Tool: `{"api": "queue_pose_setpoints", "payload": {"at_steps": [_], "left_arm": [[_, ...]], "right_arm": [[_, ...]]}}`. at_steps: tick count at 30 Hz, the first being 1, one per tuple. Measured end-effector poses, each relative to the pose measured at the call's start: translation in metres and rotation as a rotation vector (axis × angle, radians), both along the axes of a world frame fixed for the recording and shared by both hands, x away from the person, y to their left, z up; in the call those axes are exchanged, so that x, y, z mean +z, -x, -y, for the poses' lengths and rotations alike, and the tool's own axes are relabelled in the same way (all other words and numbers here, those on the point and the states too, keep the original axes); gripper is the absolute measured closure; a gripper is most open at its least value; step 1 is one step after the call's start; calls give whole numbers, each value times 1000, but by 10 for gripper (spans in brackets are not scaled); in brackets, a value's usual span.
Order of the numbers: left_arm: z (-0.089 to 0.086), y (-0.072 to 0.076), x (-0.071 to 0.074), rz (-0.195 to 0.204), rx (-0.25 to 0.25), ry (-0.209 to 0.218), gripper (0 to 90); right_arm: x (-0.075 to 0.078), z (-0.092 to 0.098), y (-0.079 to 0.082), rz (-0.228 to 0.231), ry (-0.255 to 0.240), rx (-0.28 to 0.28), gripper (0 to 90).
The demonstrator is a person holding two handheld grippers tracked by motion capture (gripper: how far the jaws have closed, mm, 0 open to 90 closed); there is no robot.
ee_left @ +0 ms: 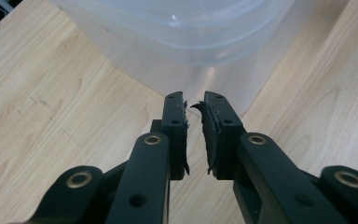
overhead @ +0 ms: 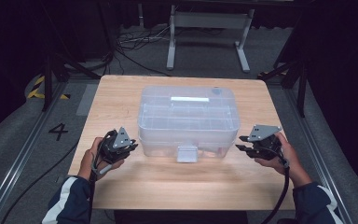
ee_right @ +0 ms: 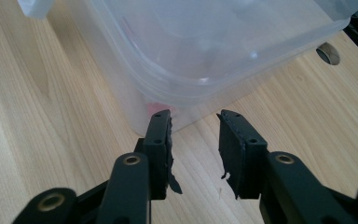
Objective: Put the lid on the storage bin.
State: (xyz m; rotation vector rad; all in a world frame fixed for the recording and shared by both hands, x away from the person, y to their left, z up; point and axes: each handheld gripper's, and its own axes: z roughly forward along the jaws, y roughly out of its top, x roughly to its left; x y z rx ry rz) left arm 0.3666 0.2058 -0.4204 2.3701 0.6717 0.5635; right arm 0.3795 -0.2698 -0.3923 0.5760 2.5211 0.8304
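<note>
Two tools flank your clear lidded box [overhead: 189, 122] on the worktop [overhead: 121, 93]; left tool [overhead: 125, 148] at eight o'clock, slightly parted, empty; right tool [overhead: 248, 143] at four, wider, empty.

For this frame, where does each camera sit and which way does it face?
High view: above the person's side, looking forward and down on the light wooden table; both forearms, left claw, right claw.
Left gripper view: rides the left claw, facing the clear lidded plastic box.
Right gripper view: rides the right claw, facing that box's corner.
Shared: box and table.
</note>
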Motion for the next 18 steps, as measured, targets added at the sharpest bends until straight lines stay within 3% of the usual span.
{"api": "queue_pose_setpoints", "payload": {"at_steps": [14,18], "left_arm": [[-13,9,-7,-16,8,-32,665],[-17,14,-12,-25,21,-60,621]], "right_arm": [[-7,8,6,11,61,-41,580],[-10,12,9,13,63,-56,565]]}}
